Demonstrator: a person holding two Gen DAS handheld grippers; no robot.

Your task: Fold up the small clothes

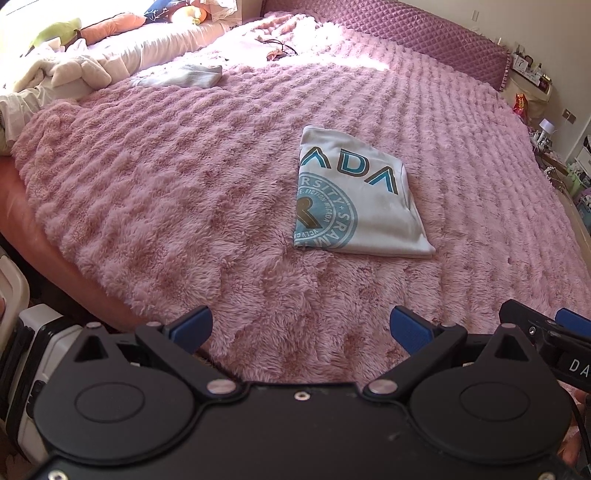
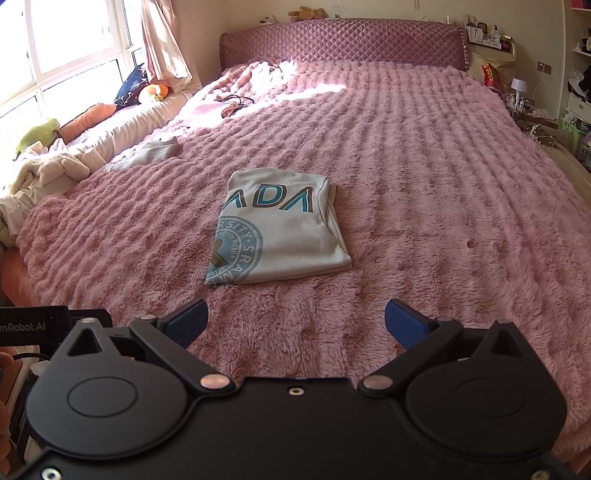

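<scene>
Jaws of both grippers spread, empty, well short of the folded shirt [image 2: 280, 229] on the pink blanket [image 2: 443, 184].

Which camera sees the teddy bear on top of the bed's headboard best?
The right wrist view. It shows the whole headboard with the brown teddy bear sitting on its top edge, small and far away. The left wrist view cuts off the headboard's top, so no teddy shows there at all.
</scene>
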